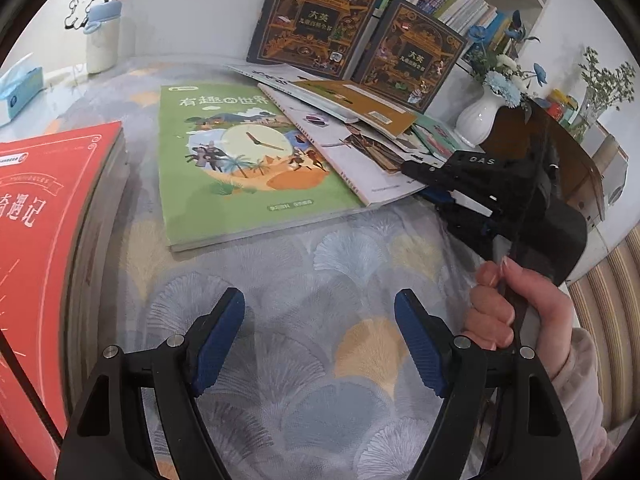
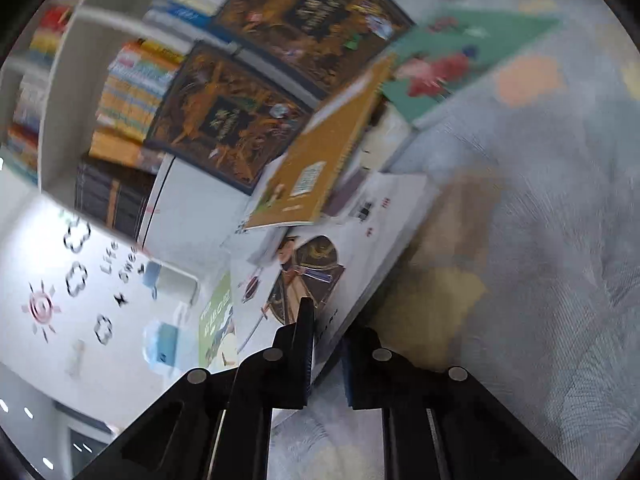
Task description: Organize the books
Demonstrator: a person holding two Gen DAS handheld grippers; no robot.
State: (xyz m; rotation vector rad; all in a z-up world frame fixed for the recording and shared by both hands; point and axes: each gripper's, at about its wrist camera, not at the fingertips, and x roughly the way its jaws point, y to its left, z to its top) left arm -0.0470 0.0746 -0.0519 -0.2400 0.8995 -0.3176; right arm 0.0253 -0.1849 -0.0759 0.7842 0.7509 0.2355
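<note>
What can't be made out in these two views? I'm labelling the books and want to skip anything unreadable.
- Red book: left wrist view, cut off by the frame edge; title only partly visible.
- Teal book: left wrist view, mostly under the ochre notebook.
- White book: right wrist view, motion blur and the right gripper fingers cover its near edge.
- Shelf spines: blurred, too small.

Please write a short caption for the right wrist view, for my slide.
Right gripper shut on the white illustrated book's edge, amid scattered books.
</note>
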